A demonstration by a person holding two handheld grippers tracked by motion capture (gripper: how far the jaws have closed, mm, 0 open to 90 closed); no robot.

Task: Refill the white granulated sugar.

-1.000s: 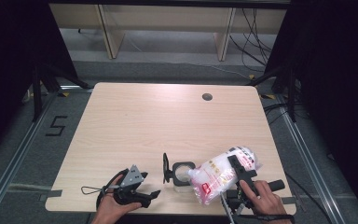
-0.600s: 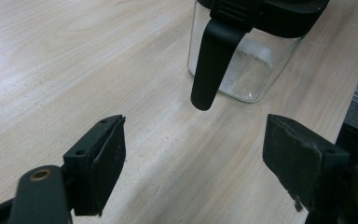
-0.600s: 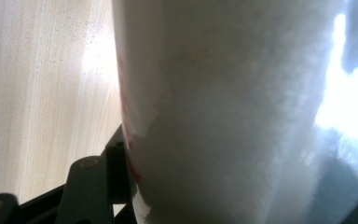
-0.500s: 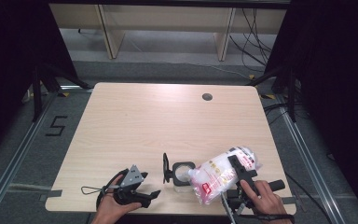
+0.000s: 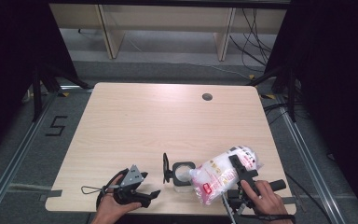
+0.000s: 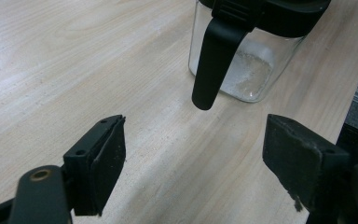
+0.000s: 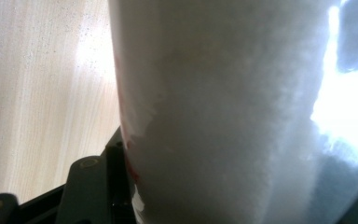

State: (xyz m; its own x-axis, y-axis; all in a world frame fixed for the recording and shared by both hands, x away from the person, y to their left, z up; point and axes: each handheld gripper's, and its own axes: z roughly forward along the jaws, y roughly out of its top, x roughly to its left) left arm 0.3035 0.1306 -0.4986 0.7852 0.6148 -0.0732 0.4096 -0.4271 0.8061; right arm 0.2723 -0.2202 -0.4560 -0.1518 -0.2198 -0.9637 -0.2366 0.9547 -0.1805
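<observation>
The right tool (image 5: 239, 175) is clamped on a clear plastic bag (image 5: 223, 171) of white grains, with its jaws on either side of the bag's middle. In the right gripper view the bag (image 7: 223, 112) sits between the jaws and covers most of the frame, with a strip of red print along its left edge. In the high view the bag hangs above the front right part of the bench (image 5: 168, 121). Its long axis runs on a slant, from the upper end at the right, farther from the person, down to a narrow lower end at the left, nearer the front edge. That lower end points at the open mouth of a clear jar (image 5: 183, 173) and lies just beside its rim; whether they touch is not clear.

The jar stands upright on the bench between the 2 tools. Its black lid (image 5: 166, 168) is swung up on edge at its left side. In the left gripper view the jar (image 6: 249, 70) holds a thin layer of white grains at the bottom.

The left tool (image 5: 144, 196) rests low at the front edge of the bench, left of the jar and apart from it, with its jaws spread wide and nothing between them.
</observation>
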